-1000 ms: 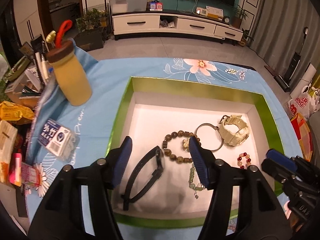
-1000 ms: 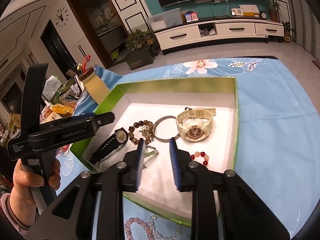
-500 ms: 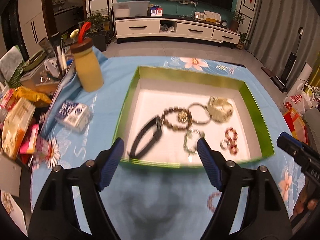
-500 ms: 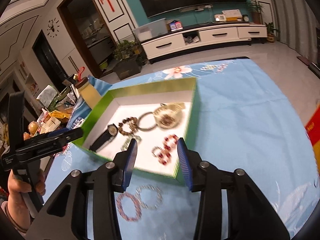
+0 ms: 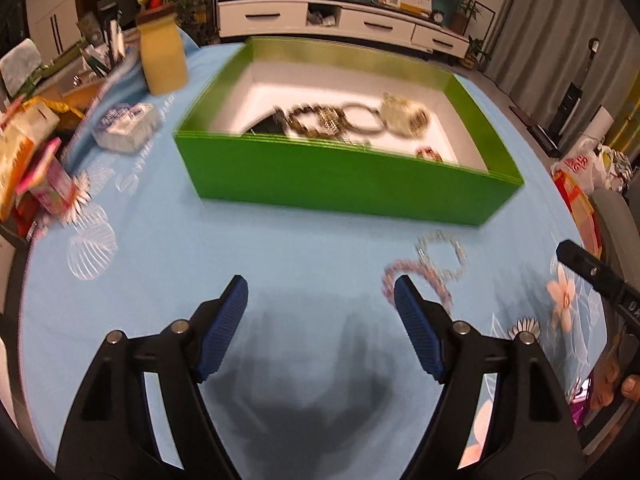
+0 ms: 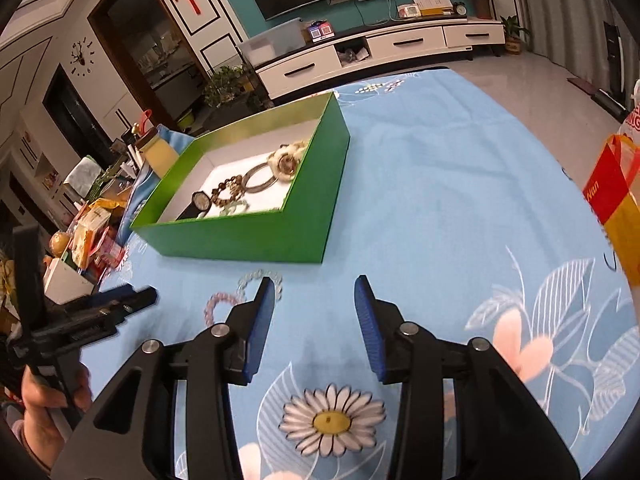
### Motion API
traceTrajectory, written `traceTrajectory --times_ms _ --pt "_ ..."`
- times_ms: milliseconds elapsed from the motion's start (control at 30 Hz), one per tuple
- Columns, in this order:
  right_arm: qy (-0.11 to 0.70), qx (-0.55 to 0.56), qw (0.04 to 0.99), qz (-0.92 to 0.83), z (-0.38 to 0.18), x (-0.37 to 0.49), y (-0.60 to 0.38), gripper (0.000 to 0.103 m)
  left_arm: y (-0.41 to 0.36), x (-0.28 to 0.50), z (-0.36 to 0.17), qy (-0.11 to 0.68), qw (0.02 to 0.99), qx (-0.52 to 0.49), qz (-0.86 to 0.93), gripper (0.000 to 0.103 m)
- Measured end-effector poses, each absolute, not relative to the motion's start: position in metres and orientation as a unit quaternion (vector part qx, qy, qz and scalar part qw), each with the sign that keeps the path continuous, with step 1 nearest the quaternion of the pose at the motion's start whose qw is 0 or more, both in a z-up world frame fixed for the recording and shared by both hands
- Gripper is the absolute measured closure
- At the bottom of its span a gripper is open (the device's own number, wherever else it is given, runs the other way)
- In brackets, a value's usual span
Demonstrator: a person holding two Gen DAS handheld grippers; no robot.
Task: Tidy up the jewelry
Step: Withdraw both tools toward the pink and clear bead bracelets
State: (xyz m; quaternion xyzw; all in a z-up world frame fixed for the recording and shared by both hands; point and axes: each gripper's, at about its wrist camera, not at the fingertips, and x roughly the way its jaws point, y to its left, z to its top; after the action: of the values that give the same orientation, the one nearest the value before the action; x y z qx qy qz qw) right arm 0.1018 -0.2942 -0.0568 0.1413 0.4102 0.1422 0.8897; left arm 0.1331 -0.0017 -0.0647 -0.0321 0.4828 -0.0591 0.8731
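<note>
Jewelry: two loose bracelets, a pink bead bracelet (image 5: 416,280) and a clear crystal bracelet (image 5: 442,252), lie on the blue tablecloth (image 5: 304,248) just in front of the green box (image 5: 340,184). They touch or overlap each other; blur hides which.
Stored items: inside the box sit a cream watch (image 6: 286,162), a metal bangle (image 6: 258,178), a dark bead bracelet (image 6: 228,192), a black watch (image 6: 198,204) and a red bead bracelet (image 5: 429,155).
Left gripper (image 5: 320,320): released, nothing between the blue pads. The jaws opened further within the last second and now stand wide.
Right gripper (image 6: 315,312): released, empty, jaws moderately apart. They too opened slightly within the last second.
Change: a second ago both grippers stood over the box interior. Both have since drawn back and now hang over bare cloth on the near side of the box.
Relative position: the pink bead bracelet lies just beside the left gripper's right-hand pad and close to the right gripper's left-hand pad.
Task status: judged partly done; two pieces remain outside the box.
Implication: the retreat with open jaws suggests a deposit is finished and the next pick is being set up.
Risk: the two bracelets lie together, so a single pinch may lift or drag both.
</note>
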Motion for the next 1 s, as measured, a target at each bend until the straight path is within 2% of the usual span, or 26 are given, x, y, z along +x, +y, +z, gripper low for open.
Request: traceTrajectory --times_ms 367,767,1000 --pt "0.409 0.132 0.890 0.150 -0.055 0.077 -0.294 0.061 -0.021 0.127 -0.087 0.486 0.872 -0.028 -0.046 0.026" --pt "0.411 0.144 0.887 0.153 -0.061 0.077 -0.298 0.061 -0.039 0.136 -0.102 0.485 0.873 -0.007 -0.055 0.038" --pt "0.418 0.149 0.883 0.153 -0.069 0.082 -0.297 0.061 -0.041 0.138 -0.107 0.478 0.876 -0.004 -0.064 0.040"
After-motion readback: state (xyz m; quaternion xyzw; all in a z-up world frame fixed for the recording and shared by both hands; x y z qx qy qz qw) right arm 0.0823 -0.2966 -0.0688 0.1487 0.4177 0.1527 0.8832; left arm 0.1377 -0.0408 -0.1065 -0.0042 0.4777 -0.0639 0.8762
